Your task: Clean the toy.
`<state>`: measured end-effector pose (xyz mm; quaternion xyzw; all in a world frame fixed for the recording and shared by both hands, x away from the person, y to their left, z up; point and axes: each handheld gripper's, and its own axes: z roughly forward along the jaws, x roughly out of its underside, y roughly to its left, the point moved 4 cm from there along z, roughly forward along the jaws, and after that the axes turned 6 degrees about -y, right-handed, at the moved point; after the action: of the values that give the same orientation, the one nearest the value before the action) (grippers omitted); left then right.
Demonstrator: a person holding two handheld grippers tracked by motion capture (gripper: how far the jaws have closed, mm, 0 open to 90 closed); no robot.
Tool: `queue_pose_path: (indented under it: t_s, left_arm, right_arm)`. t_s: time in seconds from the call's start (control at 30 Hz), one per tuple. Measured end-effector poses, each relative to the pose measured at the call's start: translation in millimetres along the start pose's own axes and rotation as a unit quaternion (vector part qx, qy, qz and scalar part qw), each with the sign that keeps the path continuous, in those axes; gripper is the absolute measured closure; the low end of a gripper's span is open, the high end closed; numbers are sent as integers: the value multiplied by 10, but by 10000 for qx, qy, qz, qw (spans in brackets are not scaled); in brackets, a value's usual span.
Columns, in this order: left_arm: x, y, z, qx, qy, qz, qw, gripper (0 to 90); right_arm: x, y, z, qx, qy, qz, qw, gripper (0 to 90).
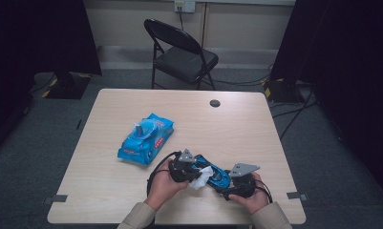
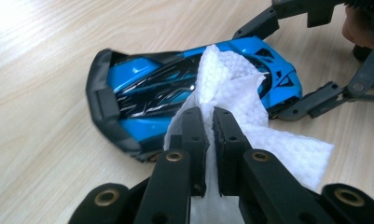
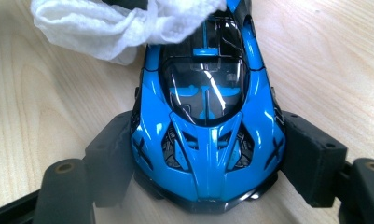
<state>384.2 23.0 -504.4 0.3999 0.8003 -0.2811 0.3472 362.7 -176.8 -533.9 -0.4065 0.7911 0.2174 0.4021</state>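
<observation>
Toy car (image 1: 217, 172), blue and black, lies near the table's (image 1: 108, 191) front edge, well apart from the blue wipes pack (image 1: 146, 139) farther back. Right gripper (image 3: 205, 158) clamps the car's nose between both pads. Left gripper (image 2: 209, 127) is closed on a white wipe (image 2: 231, 88), which lies draped over the car's roof.
</observation>
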Motion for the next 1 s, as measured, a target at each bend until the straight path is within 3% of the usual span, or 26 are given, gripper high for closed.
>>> queue_pose_path:
  t_s: [0.3, 0.7, 0.83, 1.0]
  left_arm:
    - [83, 131, -96, -157, 89, -93, 9998, 848]
    - [113, 180, -187, -239, 73, -181, 9995, 850]
    - [25, 185, -289, -203, -196, -269, 9992, 849]
    - [-169, 32, -235, -31, -388, -96, 9992, 849]
  right_arm:
    - [0, 0, 0, -2, 1, -2, 10000, 261]
    - [0, -1, 0, -2, 0, -2, 10000, 261]
    - [0, -1, 0, -3, 0, -2, 10000, 261]
    - [0, -1, 0, -3, 0, 0, 10000, 260]
